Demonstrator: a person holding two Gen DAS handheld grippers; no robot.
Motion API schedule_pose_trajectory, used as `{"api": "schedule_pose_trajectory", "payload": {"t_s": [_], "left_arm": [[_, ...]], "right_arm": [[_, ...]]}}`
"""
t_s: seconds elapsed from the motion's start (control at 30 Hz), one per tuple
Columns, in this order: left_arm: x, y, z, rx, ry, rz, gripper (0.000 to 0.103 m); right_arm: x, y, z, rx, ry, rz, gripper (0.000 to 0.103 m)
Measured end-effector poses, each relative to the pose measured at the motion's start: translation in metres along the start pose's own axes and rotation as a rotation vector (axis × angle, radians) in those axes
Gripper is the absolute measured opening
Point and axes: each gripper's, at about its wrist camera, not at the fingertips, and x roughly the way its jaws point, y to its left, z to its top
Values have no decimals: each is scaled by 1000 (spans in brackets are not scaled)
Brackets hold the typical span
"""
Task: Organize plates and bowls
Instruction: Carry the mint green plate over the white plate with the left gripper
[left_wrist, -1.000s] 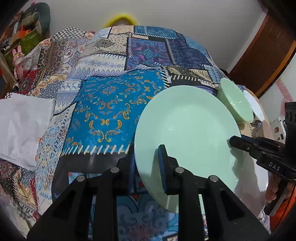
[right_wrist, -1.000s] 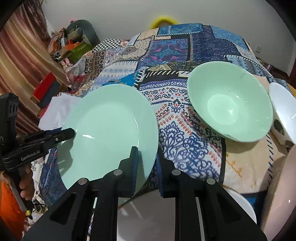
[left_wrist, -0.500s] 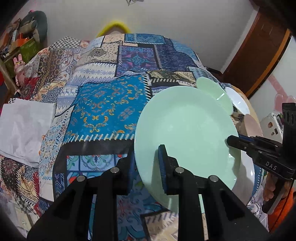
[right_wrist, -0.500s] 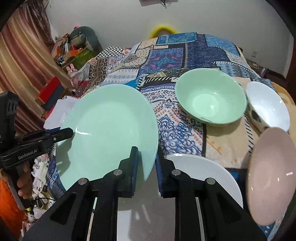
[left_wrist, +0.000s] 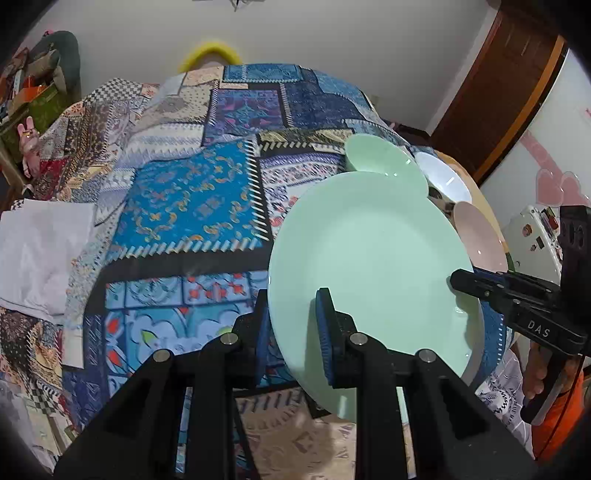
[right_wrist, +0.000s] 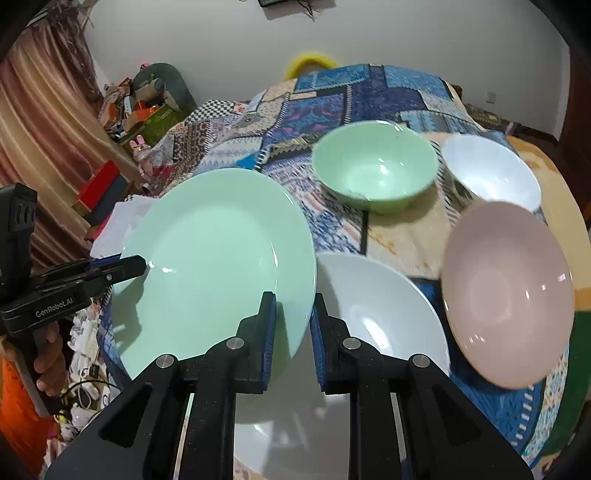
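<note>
**Green plate held up by both tools over a patchwork-covered bench**

So the green plate (right_wrist: 218, 258) is off the surface, tilted, with the left tool (left_wrist: 291, 332) pinching its near-left rim and the right tool (right_wrist: 291, 332) clamped tight on the opposite edge; both grips look solid. Under it is the bench (left_wrist: 184, 206), draped in a busy patchwork cloth of blues, reds and checks. On that cloth sit a white plate (right_wrist: 384, 306) just beside the green one, a green bowl (right_wrist: 375, 166), a white bowl (right_wrist: 491, 173) next to it, and a pink bowl (right_wrist: 508, 291) near the right edge; a white folded cloth (left_wrist: 40, 258) lies at the far left. Room-wise: plain white wall, dark wooden door (left_wrist: 498, 92) on the right, striped curtain (right_wrist: 40, 147) and a cluttered pile of boxes (right_wrist: 140, 107) on the left.
</note>
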Motion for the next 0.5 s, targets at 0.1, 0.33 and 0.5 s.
{"api": "schedule_pose_trajectory", "payload": {"t_s": [0.1, 0.33, 0.5], "left_arm": [[5, -8, -5, 3, 13, -8, 23], [18, -25, -15, 9, 46, -28, 23], [28, -36, -21, 25, 73, -32, 23]], "right_arm": [[-2, -8, -8, 19, 8, -2, 17], [-9, -23, -24, 55, 24, -7, 17], [-11, -33, -33, 76, 33, -18, 17]]}}
